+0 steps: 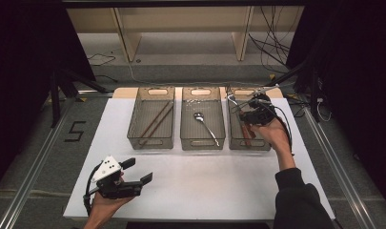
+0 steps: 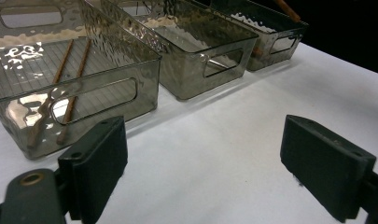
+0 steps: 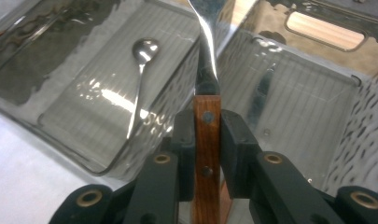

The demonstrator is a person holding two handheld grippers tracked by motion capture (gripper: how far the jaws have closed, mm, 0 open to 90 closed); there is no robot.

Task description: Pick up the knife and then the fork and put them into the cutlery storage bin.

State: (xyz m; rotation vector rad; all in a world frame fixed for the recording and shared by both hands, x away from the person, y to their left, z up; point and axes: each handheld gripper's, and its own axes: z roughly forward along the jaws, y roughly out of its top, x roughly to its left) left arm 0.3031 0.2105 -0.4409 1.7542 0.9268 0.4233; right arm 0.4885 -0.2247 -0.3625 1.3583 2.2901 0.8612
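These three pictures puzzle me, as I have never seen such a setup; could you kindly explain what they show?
A person at a white table holds a two-jaw claw in each hand. One camera looks down from above; the other two ride on the claws. The left claw is open over the bare table. The right claw is shut on a wooden-handled utensil above the right-hand bin. Of three clear bins, the left one holds chopsticks and the middle one a spoon.

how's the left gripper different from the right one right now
The left gripper is open, jaws wide apart with nothing between them; the right gripper is shut on a wooden-handled utensil. The left hovers low over the bare white table near the person; the right is over the right-hand bin. Both are hand-held with black jaws.
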